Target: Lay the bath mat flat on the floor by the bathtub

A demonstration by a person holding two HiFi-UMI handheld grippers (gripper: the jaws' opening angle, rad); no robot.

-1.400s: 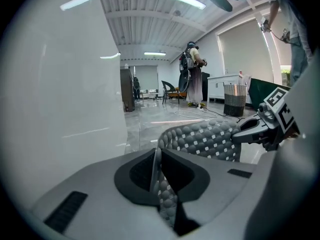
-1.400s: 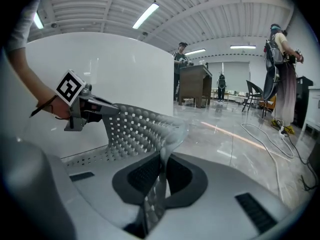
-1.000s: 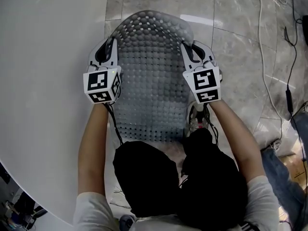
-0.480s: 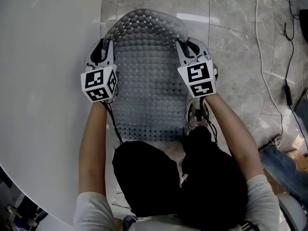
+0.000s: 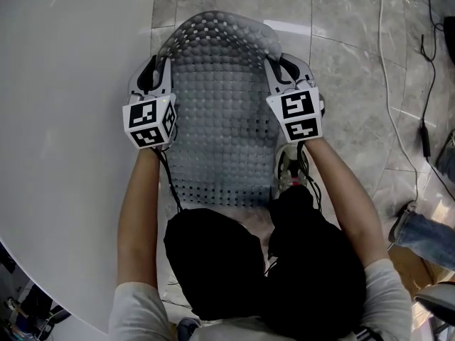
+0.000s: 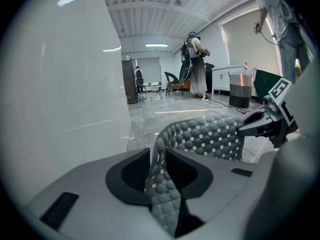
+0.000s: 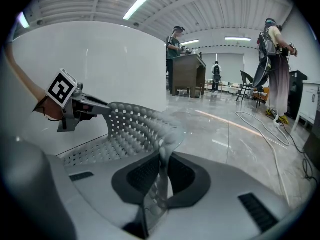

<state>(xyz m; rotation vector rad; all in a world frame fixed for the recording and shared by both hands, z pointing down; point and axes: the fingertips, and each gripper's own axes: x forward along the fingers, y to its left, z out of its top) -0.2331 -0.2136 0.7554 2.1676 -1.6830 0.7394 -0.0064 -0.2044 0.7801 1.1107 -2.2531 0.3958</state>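
Beside the white glossy curved bathtub wall point(image 5: 64, 119), above the grey veined marble tile floor point(image 5: 355, 84), the grey perforated rubber bath mat point(image 5: 220, 119) is held by both of its long edges. The left gripper point(image 5: 151, 73) is clamped on the mat's left edge, close against the bathtub wall; its own view shows the mat edge pinched between the two dark ribbed pads. The right gripper point(image 5: 281, 69) is clamped on the opposite edge in the same manner, with the mat sheet standing on edge between its pads. The mat bows between the two grips: the far end curls upward and over, while the near end runs down toward the person's black trousers point(image 5: 234, 261). Whether the near end touches the floor cannot be determined. A light-coloured shoe point(image 5: 290, 169) sits just beside the mat's near right corner. To the right, well apart from the mat, a thin white cable point(image 5: 387, 69) and a black cable point(image 5: 426, 105) trail across the tiles. The mat surface is flexible and covered in rows of rounded bumps, with small square holes between them; the near section is flatter and shows plain round perforations. The tiles are polished and reflect the ceiling lights. Other people stand in the far background, together with a dark cabinet point(image 7: 189, 74) and a woven basket point(image 6: 240, 90).
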